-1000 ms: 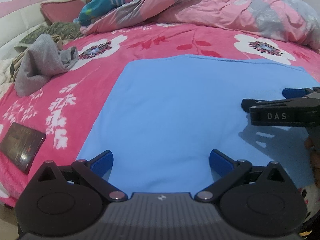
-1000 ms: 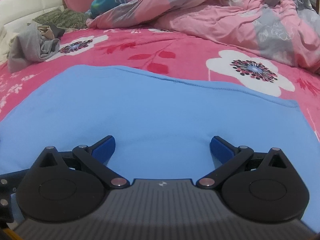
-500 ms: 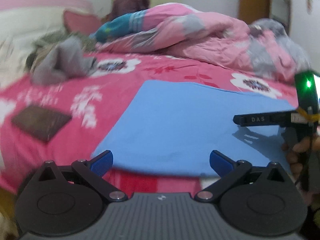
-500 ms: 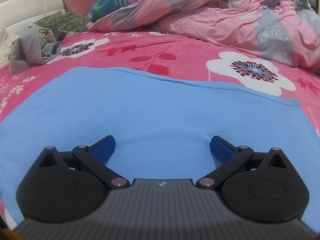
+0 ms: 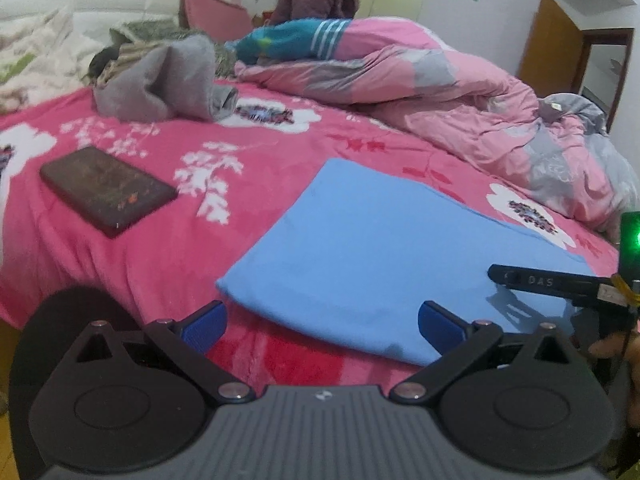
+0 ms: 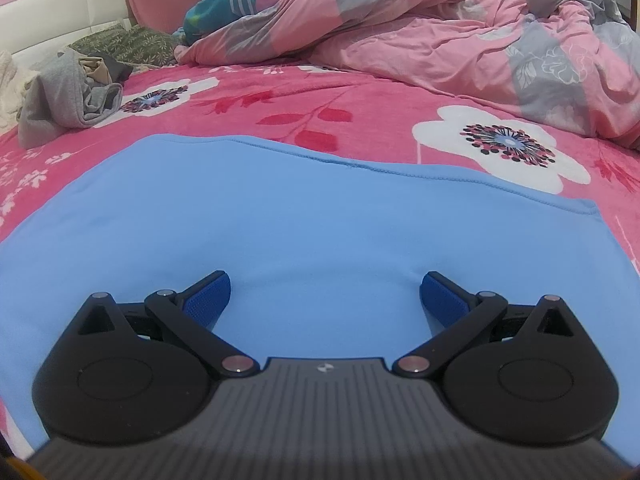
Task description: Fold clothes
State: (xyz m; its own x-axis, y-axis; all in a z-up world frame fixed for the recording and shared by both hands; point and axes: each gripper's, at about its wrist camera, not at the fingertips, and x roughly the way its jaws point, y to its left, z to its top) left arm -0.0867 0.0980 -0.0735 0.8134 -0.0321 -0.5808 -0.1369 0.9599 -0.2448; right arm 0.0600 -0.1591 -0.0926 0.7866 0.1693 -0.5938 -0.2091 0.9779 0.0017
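L gripper (image 5: 322,326) is pulling back & up vs 1 s ago: it was low over the flat light-blue cloth garment (image 5: 384,256), now it's sitting off the near edge of the pink floral bed blanket (image 5: 168,240), tongs spread wide, holding nothing. R gripper (image 6: 325,292) is barely shifting, hovering low over the cloth, tongs also spread, empty. The garment is lying as a neat smooth rectangle near the bed's front edge, stitched hem (image 6: 360,166) on the far side. Judgement: looks like a fold being left alone, or a pause before another fold; can't tell which. Crumpled grey sweater (image 5: 160,88) is sitting well apart.
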